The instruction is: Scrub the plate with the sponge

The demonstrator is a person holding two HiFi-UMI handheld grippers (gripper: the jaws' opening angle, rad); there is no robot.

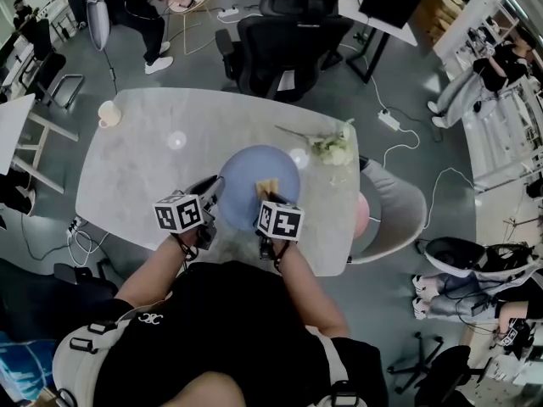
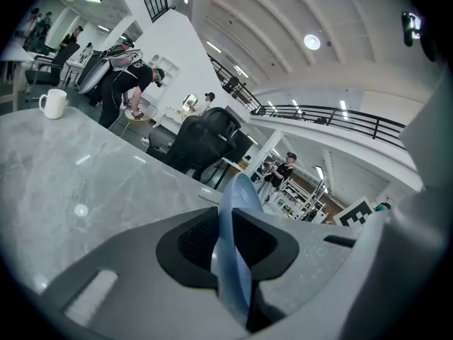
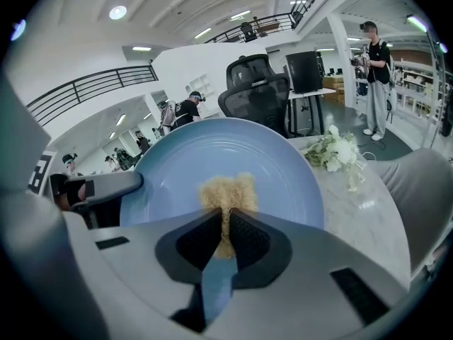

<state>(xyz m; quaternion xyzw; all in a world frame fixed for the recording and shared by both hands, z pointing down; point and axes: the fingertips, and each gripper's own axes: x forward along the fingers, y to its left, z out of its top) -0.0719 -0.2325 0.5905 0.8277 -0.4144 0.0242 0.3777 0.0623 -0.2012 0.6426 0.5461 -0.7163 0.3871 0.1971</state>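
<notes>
Plate [image 3: 283, 168] rim pinched in left gripper [image 2: 228, 232] fingers; right gripper [image 3: 228, 225] fingers squeeze sponge [image 3: 226, 190] against it.

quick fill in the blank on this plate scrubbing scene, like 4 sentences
1. The plate clamped at its rim by the left tongs is coloured ____.
2. The right tongs hold a tan ____ against the plate's face.
3. The white mug stands at the far ____ corner of the table.
4. White ____ lie on the table to the right of the plate.

Missing words: blue; sponge; left; flowers
</notes>
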